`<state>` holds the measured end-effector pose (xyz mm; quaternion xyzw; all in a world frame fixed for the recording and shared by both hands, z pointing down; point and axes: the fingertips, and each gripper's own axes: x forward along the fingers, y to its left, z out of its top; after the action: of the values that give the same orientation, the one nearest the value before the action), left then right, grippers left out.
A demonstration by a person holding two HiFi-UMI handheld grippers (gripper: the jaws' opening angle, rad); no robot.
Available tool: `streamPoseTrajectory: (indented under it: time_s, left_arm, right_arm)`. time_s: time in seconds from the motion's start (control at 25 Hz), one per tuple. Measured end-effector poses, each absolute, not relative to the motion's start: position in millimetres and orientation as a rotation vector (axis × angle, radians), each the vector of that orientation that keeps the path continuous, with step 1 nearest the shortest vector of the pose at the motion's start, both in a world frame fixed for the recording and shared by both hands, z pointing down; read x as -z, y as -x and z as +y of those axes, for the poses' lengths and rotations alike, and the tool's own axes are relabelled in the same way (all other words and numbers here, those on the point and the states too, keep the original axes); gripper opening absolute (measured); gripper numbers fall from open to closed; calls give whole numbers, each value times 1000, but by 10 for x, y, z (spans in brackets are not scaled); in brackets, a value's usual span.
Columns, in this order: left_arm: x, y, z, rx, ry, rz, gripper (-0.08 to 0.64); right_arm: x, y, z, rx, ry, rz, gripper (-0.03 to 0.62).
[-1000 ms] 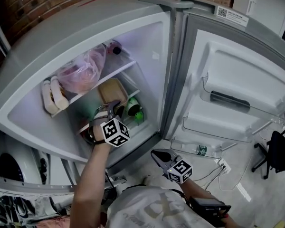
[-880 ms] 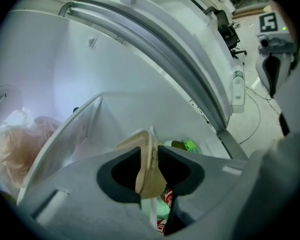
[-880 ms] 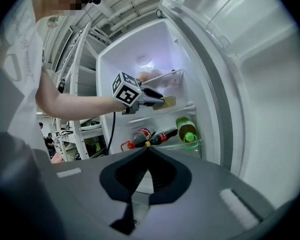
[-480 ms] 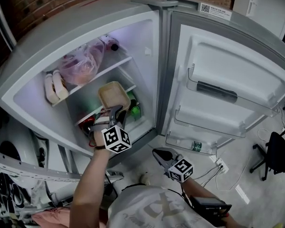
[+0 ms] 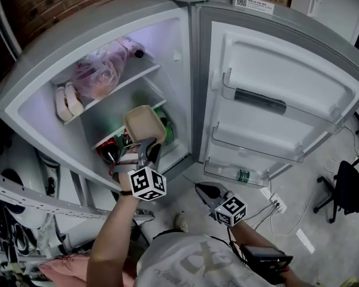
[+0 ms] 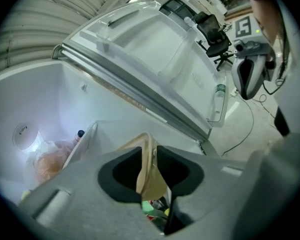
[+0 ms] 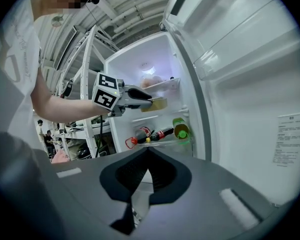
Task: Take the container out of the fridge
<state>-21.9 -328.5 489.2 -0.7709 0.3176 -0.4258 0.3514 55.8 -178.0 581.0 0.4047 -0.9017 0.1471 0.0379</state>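
The container (image 5: 143, 123) is a shallow beige tub, held tilted in front of the open fridge's (image 5: 48, 82) middle shelf. My left gripper (image 5: 145, 150) is shut on its near rim. Its jaws have just been closing a little, with the tub's wall between them. In the left gripper view the beige wall (image 6: 149, 170) stands pinched between the dark pads. The right gripper view shows the left gripper (image 7: 140, 95) and tub (image 7: 159, 104) outside the shelves. My right gripper (image 5: 206, 191) hangs lower, near the door's bottom, shut and empty (image 7: 147, 155).
The fridge door (image 5: 275, 82) stands wide open at the right, with a water bottle (image 5: 242, 176) in its bottom rack. A pink bag (image 5: 97, 70) fills the upper shelf. Cola bottles (image 7: 150, 134) and a green bottle (image 7: 180, 129) lie on the lower shelf. An office chair (image 5: 349, 190) stands at far right.
My left gripper has drawn back from the middle shelf with the container, which now sits in front of the shelves. The right gripper has shifted slightly.
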Motion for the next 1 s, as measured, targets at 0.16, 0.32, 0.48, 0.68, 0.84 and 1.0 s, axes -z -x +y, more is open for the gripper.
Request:
streamPoseTrajectory:
  time_s: [0.16,0.32,0.48,0.68,0.84,1.0]
  left_arm:
    - [-4934,171,-3033,1094,1987,803,97]
    - [-4961,102,-2793,1071,1999,790,95]
    - [-4955,6,-2549,1041,2010,764,94]
    - [-4982,-124,-2233,1007,2027,722,92]
    - [-5047,-212,-1995,994,2040,684,92]
    - [-5091,-309,-1762,972,2052,650,89]
  right_arm:
    - [-5807,-664,-1653,-453,-1284,-2751,8]
    - [-5804,-774,-1516,-450,-1330,-2731,8]
    - [-5796,-891,-1369,-445,-1377,-2709,8]
    - [-5780,-1032,-1191,-436,-1438,-2684,8]
    - [-5769,-1147,-1071,-424,-1485,-2658,8]
    - [-5755,-1268,-945,-409,-1532,-2634,8]
